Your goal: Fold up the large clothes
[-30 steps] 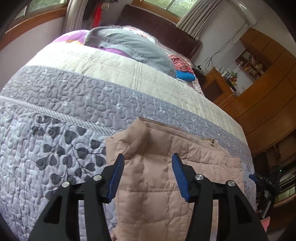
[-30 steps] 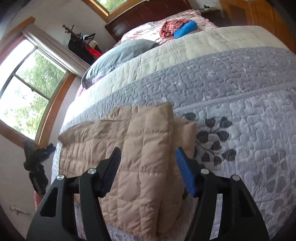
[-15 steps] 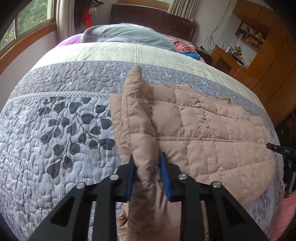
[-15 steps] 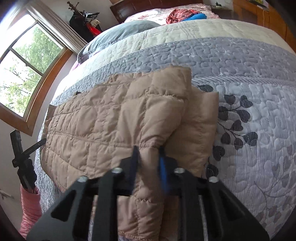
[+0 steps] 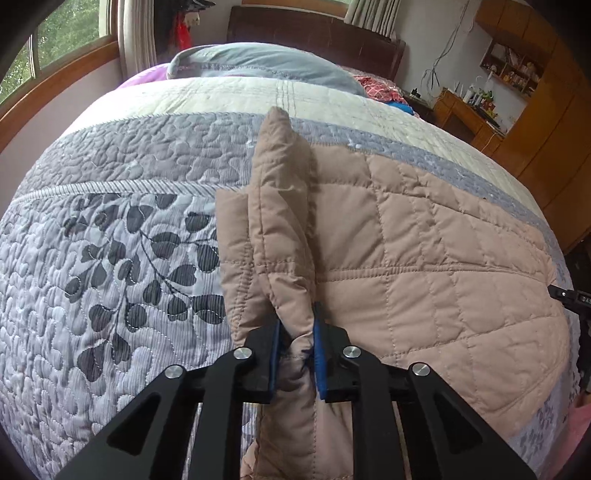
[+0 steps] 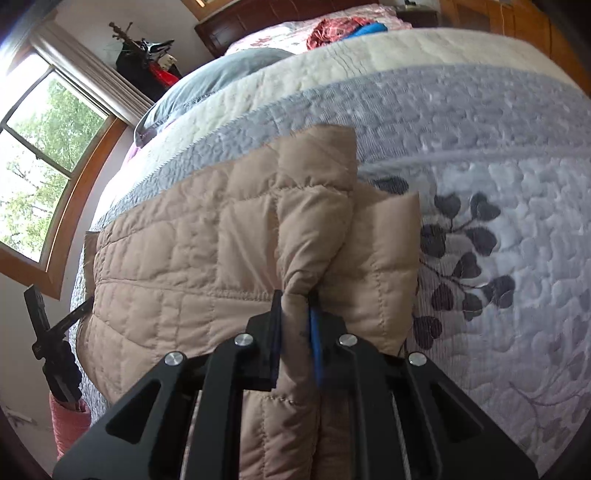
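Observation:
A tan quilted puffer jacket (image 5: 424, 251) lies folded on the bed, near its foot edge. My left gripper (image 5: 297, 338) is shut on a raised fold of the jacket at its left side, and the pinched ridge stands up ahead of the jaws. The jacket also fills the right wrist view (image 6: 192, 266). My right gripper (image 6: 297, 325) is shut on a bunched fold at the jacket's right side, with a flat layer lying beside it on the quilt.
The grey and white quilt (image 5: 110, 258) with a dark leaf pattern covers the bed. A blue-grey pillow (image 5: 266, 64) and a red cloth (image 6: 328, 29) lie near the headboard. A window (image 6: 33, 155) is on one side, wooden cabinets (image 5: 535, 92) on the other.
Both grippers went from open above the jacket to shut on its folds. Since half a second ago they have lifted the pinched folds slightly.

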